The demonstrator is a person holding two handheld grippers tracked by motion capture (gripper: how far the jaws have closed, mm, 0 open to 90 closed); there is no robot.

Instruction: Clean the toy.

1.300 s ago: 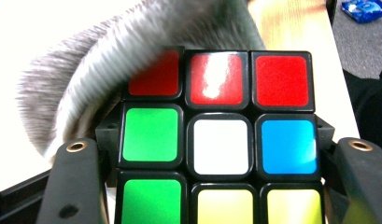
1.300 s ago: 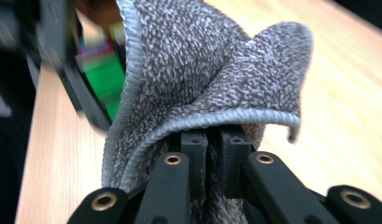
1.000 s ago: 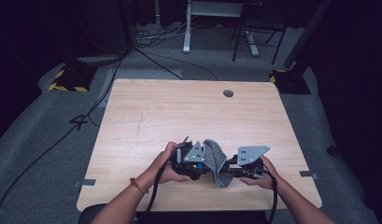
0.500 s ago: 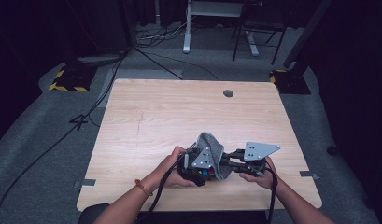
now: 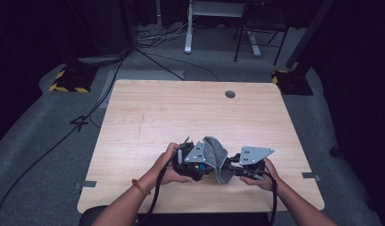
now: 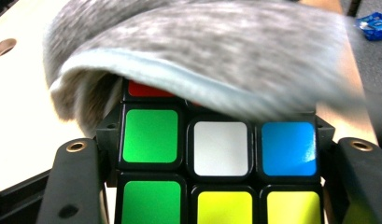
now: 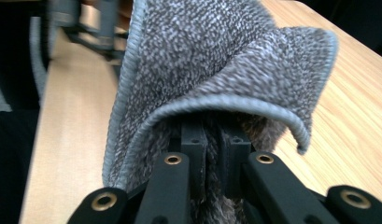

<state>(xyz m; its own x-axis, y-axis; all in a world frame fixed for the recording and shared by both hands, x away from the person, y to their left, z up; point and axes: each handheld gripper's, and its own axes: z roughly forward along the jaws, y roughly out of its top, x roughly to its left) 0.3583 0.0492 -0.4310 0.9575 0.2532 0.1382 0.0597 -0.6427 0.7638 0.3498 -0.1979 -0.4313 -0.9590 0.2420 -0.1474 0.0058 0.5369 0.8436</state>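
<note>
My left gripper (image 6: 219, 149) is shut on a Rubik's cube (image 6: 219, 147), whose green, white, blue and yellow tiles face the left gripper view. A grey cloth (image 6: 202, 51) lies draped over the cube's top and hides its upper rows. My right gripper (image 7: 214, 140) is shut on a fold of the same cloth (image 7: 226, 60), which bunches up over its jaws. In the high view both hands sit near the table's front edge. There the left gripper (image 5: 203, 167) and right gripper (image 5: 229, 167) face each other with the cloth (image 5: 217, 160) between them.
The wooden table (image 5: 180, 113) has a round cable hole (image 5: 230, 94) at the back right. Cables (image 5: 63, 136) run across the grey floor on the left. A yellow-and-black striped base (image 5: 68, 80) and desk legs (image 5: 188, 28) stand beyond the table.
Half a second ago the cloth stood bunched higher over the cube; now it has come down and to the right. Both hands have stayed near the front edge.
</note>
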